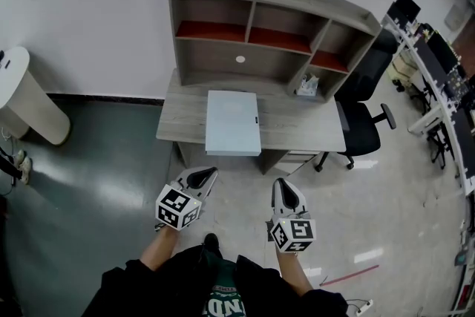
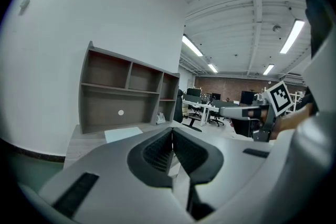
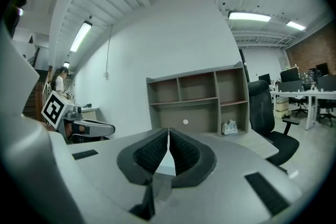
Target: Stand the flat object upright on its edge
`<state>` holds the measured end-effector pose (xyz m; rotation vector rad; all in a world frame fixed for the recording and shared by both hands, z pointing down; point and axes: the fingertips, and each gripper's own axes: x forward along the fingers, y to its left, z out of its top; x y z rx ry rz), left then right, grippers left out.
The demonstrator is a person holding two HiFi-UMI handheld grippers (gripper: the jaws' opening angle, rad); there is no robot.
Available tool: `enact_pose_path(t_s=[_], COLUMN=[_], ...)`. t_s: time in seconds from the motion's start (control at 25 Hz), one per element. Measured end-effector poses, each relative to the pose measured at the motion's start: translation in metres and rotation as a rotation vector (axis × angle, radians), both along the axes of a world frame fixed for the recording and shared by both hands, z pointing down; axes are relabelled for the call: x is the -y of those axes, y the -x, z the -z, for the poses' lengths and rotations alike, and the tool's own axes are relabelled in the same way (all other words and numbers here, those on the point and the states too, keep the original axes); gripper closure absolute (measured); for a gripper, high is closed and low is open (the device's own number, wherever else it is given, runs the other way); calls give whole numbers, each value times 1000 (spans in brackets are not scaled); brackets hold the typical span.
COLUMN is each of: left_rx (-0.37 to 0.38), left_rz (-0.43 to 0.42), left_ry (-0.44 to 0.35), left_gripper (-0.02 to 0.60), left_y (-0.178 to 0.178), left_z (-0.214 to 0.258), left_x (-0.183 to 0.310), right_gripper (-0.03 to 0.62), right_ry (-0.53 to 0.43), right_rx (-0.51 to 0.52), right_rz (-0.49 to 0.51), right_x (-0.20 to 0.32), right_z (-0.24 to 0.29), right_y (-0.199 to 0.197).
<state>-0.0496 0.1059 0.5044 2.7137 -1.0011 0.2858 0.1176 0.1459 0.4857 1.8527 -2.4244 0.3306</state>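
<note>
Left gripper: jaws pressed together, nothing between them, held short of the desk.

Flat object: pale rectangular panel lying flat mid-desk, near edge overhanging the front. Looks thin, rigid and smooth. Probably light, slippery on its faces, and apt to topple once on edge. Best hold, I judge: the overhanging near edge, or the two long sides with one gripper each.

Right gripper: jaws likewise closed, empty, also off the desk.

Your shirt bore white letters on a green patch, cut off at the frame's edge; only "ND" could be read. The two marker cubes carried black-and-white square patterns, not words.
</note>
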Motion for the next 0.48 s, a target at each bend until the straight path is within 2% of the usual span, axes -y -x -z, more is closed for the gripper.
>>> enact_pose_path(t_s=[0.24,0.48], left_rx=[0,-9], left_rz=[-2,-4], left_ry=[10,37], left_gripper=[569,569], left_y=[12,7], left_z=[-6,-16], left_x=[26,56], right_gripper=[559,559], right_ry=[15,42], right_rx=[11,25], right_rz=[2,-8], right_x=[23,49], right_z=[-8,-18], right_y=[14,4])
